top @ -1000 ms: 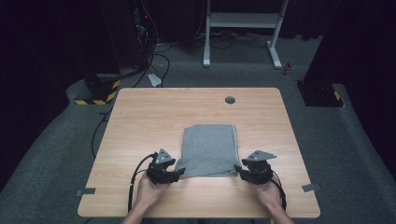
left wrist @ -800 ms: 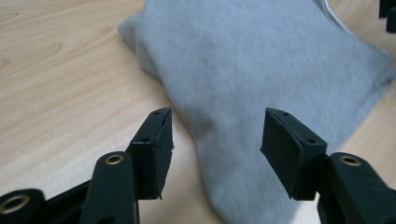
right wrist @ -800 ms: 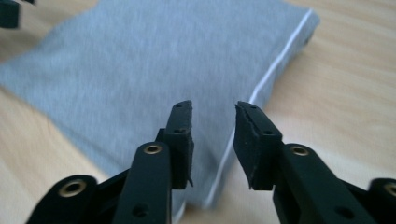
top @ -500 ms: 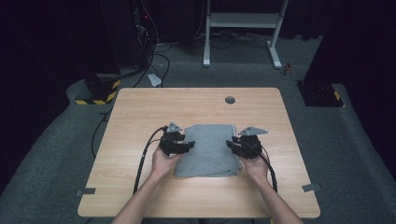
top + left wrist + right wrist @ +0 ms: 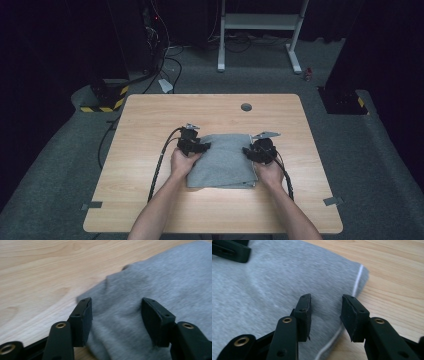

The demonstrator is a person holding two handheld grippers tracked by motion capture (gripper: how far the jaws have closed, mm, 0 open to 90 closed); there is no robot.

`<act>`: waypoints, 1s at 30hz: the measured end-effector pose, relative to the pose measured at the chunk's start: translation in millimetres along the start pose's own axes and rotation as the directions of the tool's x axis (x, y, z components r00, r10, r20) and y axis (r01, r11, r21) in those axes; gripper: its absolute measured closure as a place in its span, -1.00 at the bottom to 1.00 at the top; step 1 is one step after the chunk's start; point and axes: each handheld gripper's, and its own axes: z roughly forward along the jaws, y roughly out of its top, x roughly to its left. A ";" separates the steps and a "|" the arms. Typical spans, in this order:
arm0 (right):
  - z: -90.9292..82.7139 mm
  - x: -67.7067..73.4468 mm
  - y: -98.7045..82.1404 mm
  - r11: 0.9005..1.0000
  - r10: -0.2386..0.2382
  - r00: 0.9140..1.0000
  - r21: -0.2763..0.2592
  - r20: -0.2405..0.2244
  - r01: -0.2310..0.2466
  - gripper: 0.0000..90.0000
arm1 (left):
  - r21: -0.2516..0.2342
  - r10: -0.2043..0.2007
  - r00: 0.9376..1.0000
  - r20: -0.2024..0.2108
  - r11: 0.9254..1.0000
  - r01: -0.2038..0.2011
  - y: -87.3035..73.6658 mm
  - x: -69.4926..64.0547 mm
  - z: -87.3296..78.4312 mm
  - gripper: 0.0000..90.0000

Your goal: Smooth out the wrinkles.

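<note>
Two tongs are at work on one grey folded cloth (image 5: 222,162), which lies in the middle of the wooden tabletop (image 5: 150,200). Start with your left tongs (image 5: 199,146), at the cloth's left edge. In the left gripper view they stand wide apart over the cloth (image 5: 150,285) and hold nothing; the near edge sits just by the left tip. Now your right tongs (image 5: 250,151), at the right edge. They have just opened a bit more. In the right gripper view the grey cloth (image 5: 274,277) with its white seam lies between the tips, but they do not squeeze it. I think you are laying the fold down. Keep both hands level, match the edges, and lift the tips straight up so nothing drags.
</note>
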 end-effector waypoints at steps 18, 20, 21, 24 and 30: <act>-53.2 33.9 -42.7 0.990 -0.136 0.984 -0.060 -0.112 0.130 0.11 | -0.082 0.199 0.976 0.092 0.978 -0.192 -60.2 -60.0 -70.2 -0.11; -51.5 39.8 -50.0 0.987 -0.158 0.981 -0.036 -0.116 0.155 0.08 | -0.071 0.209 0.974 0.084 0.977 -0.203 -70.9 -65.9 -68.3 -0.11; -49.3 42.0 -53.0 0.985 -0.173 0.978 -0.029 -0.113 0.171 0.07 | -0.065 0.221 0.973 0.073 0.974 -0.217 -74.8 -68.3 -66.2 -0.10; -39.7 46.7 -57.7 0.982 -0.186 0.978 0.006 -0.098 0.187 0.06 | -0.036 0.242 0.970 0.038 0.970 -0.241 -78.2 -70.5 -56.7 -0.07; -26.0 49.5 -48.9 0.986 -0.168 0.983 0.001 -0.078 0.169 0.07 | -0.046 0.217 0.976 -0.014 0.975 -0.217 -70.0 -62.4 -42.3 -0.05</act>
